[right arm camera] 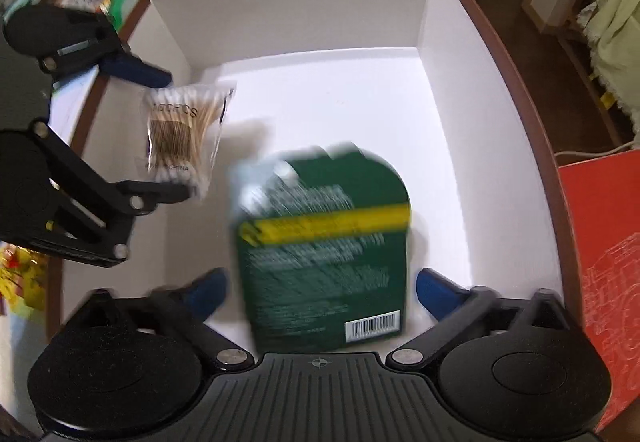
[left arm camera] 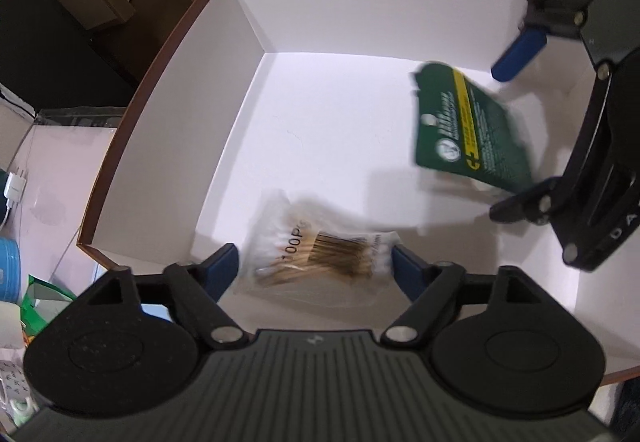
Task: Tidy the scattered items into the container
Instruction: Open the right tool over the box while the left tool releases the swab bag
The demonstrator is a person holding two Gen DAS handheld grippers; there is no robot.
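Below both grippers: large open cardboard box, white inside with brown rim (left arm camera: 120, 146), walls on all sides, floor mostly bare.

Between spread fingers of right gripper (right arm camera: 320, 290): flat green card packet with yellow band and barcode (right arm camera: 324, 242). Motion-blurred. Blue pads clear of both edges, so jaws wide, nothing clamped. Whether packet rests on floor or hangs mid-fall: cannot tell. Shadow offset beneath in left view hints at a gap.

Ahead of left gripper (left arm camera: 316, 264), between its blue fingertips: small clear plastic bag of wooden cotton swabs, printed "100PCS" (left arm camera: 320, 254). Also blurred. Fingers parted wider than bag, no visible pinch; reads as open, bag loose. Lies close to near-left wall of box, well apart from green packet.

Both items within box walls, as task sentence wants. Other scattered items outside: none identifiable; clutter beyond rim blurred.

Risks from here:
- Green packet landing on edge and leaning on right fingers; withdrawing could drag or flip it.
- Slack plastic of swab bag snagging a left pad on lift-out, pulling bag up over low near wall.
- Grippers close together over one box; crossing paths on exit could cause a knock.
- Light box shifting if a finger catches a wall.
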